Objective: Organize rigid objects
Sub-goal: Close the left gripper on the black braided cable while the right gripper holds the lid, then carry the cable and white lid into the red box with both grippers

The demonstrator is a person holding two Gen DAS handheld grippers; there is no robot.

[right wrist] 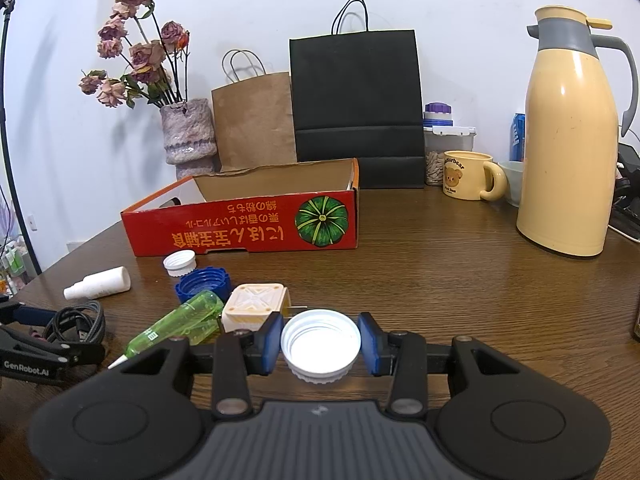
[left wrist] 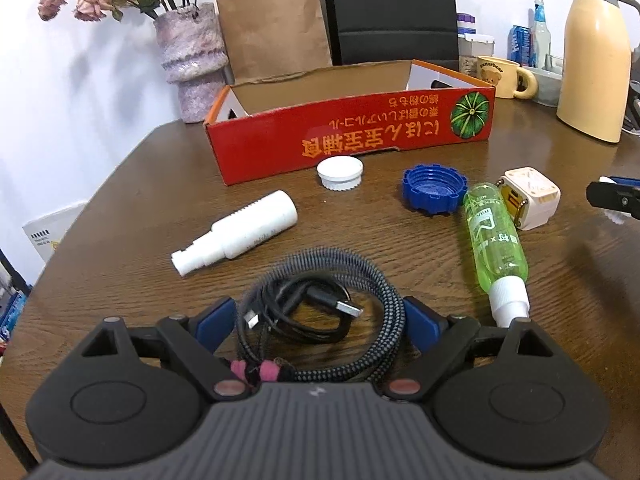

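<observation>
Brown wooden table [left wrist: 400, 248] against a white wall, with an empty red cardboard box [left wrist: 352, 136] at the back, presumably the place for sorted items. Left gripper [left wrist: 320, 320] spreads its fingers wide around a coiled cable [left wrist: 320, 312], pads apart from it, as if lining up a grasp. Right gripper [right wrist: 320, 342] pinches a white cap [right wrist: 320, 344] (open side up). Spray bottles, a blue cap [left wrist: 435, 192] and a charger [left wrist: 530, 198] lie loose nearby

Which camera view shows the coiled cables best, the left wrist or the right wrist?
The left wrist view: the coiled cables lie large and central between the wide-open left gripper fingers, plugs visible. The right wrist view shows them only small at its left edge.
</observation>
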